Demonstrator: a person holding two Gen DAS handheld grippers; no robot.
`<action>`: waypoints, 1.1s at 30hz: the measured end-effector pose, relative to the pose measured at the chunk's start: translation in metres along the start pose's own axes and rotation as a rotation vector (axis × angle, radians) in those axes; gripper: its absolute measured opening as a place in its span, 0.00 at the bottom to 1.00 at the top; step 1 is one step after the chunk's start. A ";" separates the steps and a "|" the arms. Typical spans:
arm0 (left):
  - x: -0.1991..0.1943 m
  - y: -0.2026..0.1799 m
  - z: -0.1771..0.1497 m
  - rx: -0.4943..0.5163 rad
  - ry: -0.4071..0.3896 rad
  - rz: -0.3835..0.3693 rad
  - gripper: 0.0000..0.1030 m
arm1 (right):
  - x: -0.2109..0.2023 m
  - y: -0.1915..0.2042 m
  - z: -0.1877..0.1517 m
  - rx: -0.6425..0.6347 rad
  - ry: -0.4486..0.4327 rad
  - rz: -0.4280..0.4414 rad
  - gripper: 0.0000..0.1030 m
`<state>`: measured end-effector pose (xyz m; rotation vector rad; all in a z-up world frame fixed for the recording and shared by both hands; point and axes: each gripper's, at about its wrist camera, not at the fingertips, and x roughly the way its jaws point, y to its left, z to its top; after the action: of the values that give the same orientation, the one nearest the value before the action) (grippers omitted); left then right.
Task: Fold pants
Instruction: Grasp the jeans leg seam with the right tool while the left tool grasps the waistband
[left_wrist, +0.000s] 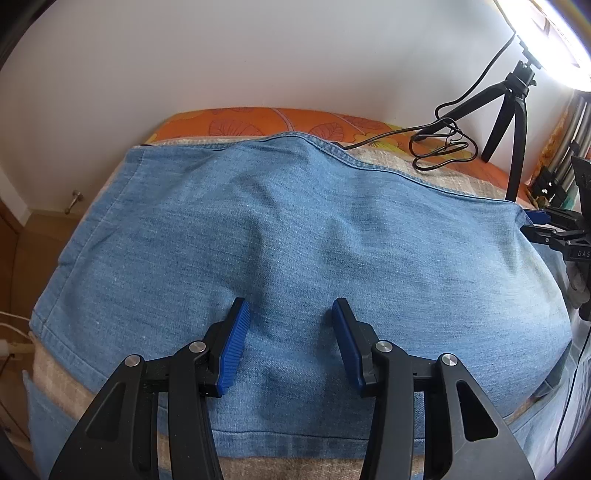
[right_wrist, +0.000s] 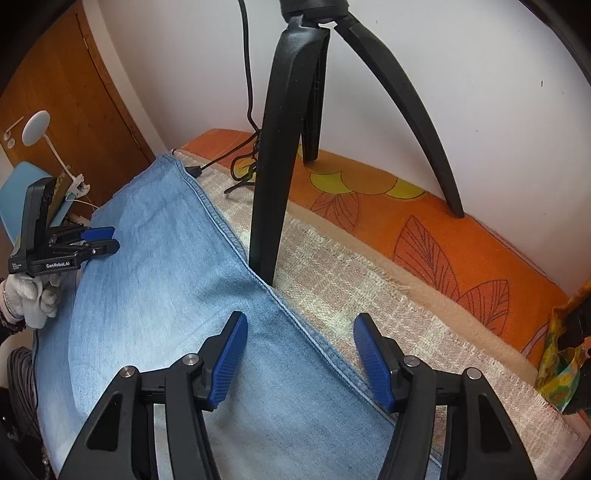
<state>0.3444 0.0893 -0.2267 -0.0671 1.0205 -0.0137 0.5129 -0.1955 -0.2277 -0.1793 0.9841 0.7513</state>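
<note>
Both grippers are hanging over the pants (left_wrist: 295, 236) with their jaws spread and nothing between the blue ribbed pads. Seen from its own camera, the left gripper (left_wrist: 291, 321) is hovering above the middle of the denim, well inside its edges; in the right wrist view the same tool (right_wrist: 98, 238) is showing at the far side, gripped by a white-gloved hand (right_wrist: 31, 299). The right gripper (right_wrist: 299, 332) is straddling the stitched side seam (right_wrist: 236, 243), one pad over denim and the other over the blanket, which looks like a stance for pinching that edge.

Light blue, faded and softly rumpled, the jeans are lying flat across a beige woven blanket (right_wrist: 343, 280), apparently already doubled over, since a second denim layer is peeking out below the near hem in the left wrist view. Shallow ridges are running through the cloth, so it will probably need smoothing before the next fold. The fabric looks heavy enough to hold a crease.

Under the blanket, an orange sheet (right_wrist: 461, 254) printed with leaves and yellow flowers is covering the bed. A black tripod (right_wrist: 273, 166) is standing with one leg right beside the seam, and its cable (left_wrist: 439, 144) is coiling loosely near the wall; either could snag a lifted edge.
</note>
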 end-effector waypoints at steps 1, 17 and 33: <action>0.001 0.000 0.000 0.002 -0.001 0.001 0.44 | -0.001 -0.001 0.000 0.005 0.002 0.014 0.55; -0.011 0.035 0.028 -0.183 0.042 -0.132 0.60 | -0.066 0.062 -0.020 -0.047 -0.084 -0.063 0.01; -0.001 0.001 0.077 -0.267 0.147 -0.150 0.73 | -0.099 0.172 -0.088 -0.194 -0.071 -0.059 0.00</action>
<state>0.4095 0.0946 -0.1858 -0.3904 1.1582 -0.0195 0.3086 -0.1580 -0.1656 -0.3465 0.8347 0.7934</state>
